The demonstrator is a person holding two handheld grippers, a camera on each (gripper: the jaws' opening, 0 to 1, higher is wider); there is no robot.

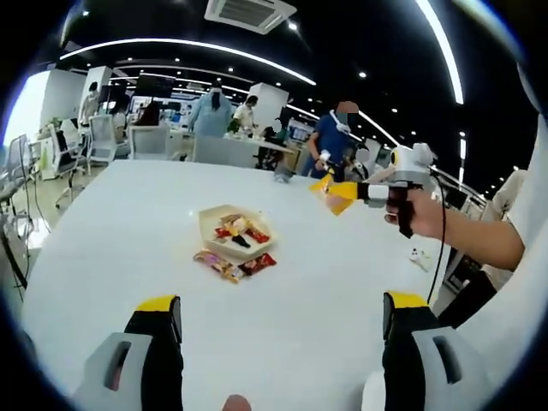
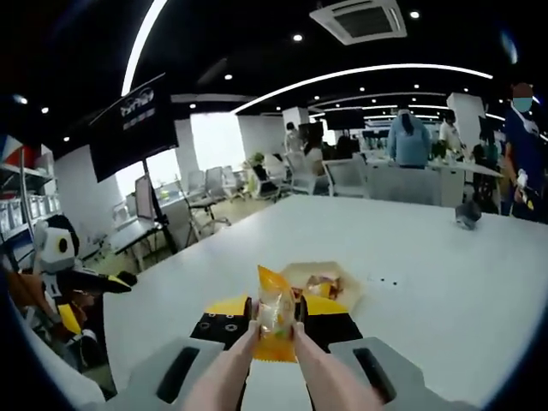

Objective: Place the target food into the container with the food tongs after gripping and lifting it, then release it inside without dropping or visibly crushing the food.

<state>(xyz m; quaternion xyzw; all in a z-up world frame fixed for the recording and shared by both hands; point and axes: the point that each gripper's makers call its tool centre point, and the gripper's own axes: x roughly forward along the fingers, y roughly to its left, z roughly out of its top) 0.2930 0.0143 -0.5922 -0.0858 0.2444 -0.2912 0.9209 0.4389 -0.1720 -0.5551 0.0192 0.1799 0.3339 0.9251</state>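
Observation:
A cream tray (image 1: 205,224) sits mid-table with several wrapped snacks in it, and more wrapped snacks (image 1: 233,265) lie on the table just in front of it. In the left gripper view my left gripper (image 1: 281,308) is open wide and empty, well short of the tray. My right gripper (image 2: 276,330) is shut on beige food tongs (image 2: 227,377), whose tips pinch an orange-yellow snack packet (image 2: 276,321) in the air. The tray (image 2: 342,278) lies just beyond that packet. From the left gripper view, the right gripper (image 1: 342,193) and the packet (image 1: 339,202) hover to the right of the tray.
The white table (image 1: 128,223) is wide, with its edge close on the left. A small dark object (image 2: 467,214) stands at its far end and a small white item (image 1: 419,257) near the right edge. People and chairs are beyond the table. The left gripper (image 2: 64,257) shows at far left.

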